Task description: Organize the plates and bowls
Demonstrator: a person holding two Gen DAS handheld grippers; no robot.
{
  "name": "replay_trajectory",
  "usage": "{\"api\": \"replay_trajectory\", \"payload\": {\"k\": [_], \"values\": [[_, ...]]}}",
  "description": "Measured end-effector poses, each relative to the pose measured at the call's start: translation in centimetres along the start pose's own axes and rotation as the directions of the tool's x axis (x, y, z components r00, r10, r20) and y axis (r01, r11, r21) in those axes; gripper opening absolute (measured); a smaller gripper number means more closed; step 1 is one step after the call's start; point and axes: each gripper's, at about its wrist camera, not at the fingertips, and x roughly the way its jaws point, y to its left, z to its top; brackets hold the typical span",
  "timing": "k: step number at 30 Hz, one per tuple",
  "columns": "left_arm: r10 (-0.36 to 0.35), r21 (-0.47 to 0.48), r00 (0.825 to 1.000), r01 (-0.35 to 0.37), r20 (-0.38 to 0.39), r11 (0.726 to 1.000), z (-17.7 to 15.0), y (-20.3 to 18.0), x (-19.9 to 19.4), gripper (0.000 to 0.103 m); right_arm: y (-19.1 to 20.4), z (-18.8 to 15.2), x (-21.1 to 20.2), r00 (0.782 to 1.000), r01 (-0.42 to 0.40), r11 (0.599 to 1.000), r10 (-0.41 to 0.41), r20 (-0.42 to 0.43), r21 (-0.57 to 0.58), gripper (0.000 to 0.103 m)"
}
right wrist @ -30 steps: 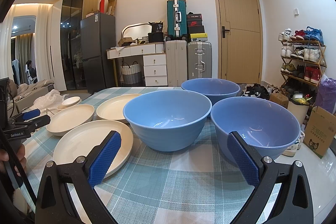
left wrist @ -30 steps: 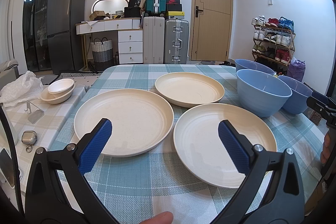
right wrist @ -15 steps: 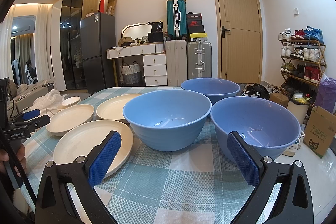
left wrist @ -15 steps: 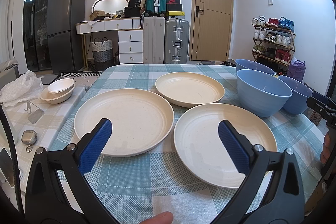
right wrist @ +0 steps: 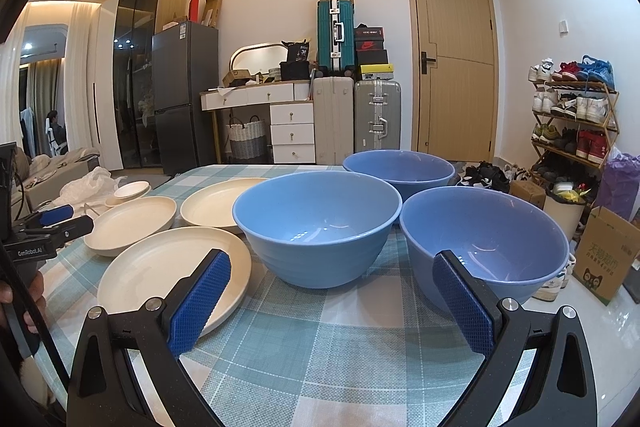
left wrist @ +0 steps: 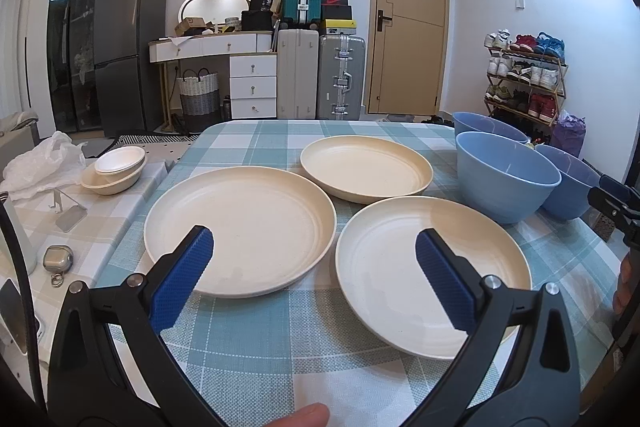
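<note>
Three cream plates lie on the checked tablecloth: a left plate point(left wrist: 240, 231), a far plate point(left wrist: 366, 169) and a near right plate point(left wrist: 432, 275). Three blue bowls stand to their right: a middle bowl point(right wrist: 316, 227), a far bowl point(right wrist: 400, 167) and a near right bowl point(right wrist: 484, 243). My left gripper point(left wrist: 314, 259) hovers open in front of the two near plates, holding nothing. My right gripper point(right wrist: 332, 283) is open and empty too, facing the gap between the middle and near right bowls. The left gripper point(right wrist: 52, 223) also shows at the left edge of the right wrist view.
A side table at the left holds small stacked cream bowls point(left wrist: 116, 169), a white plastic bag point(left wrist: 40, 163) and an earbud case point(left wrist: 58, 259). The table's right edge runs just past the bowls, above a cardboard box point(right wrist: 604, 255) on the floor.
</note>
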Motion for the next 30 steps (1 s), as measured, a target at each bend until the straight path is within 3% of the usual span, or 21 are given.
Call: {"api": "replay_trajectory", "payload": {"k": [14,20,30], "values": [[0.012,-0.051,1.0,-0.013,-0.009,0.999,-0.1,1.6,-0.1,0.101,-0.2,0.1,0.0,1.0,0.006,1.0,-0.006,-0.016,0.006,0.103],[0.032,-0.071,0.999,-0.031,0.009,0.997,1.1,2.4,-1.5,0.101,0.8,1.2,-0.6,0.999,-0.034,0.999,0.034,-0.005,0.016,0.103],[0.092,-0.102,0.995,-0.089,0.03,0.991,4.0,4.5,-4.8,0.101,4.1,4.3,-1.6,0.984,-0.18,0.984,0.18,-0.011,0.004,0.103]]}}
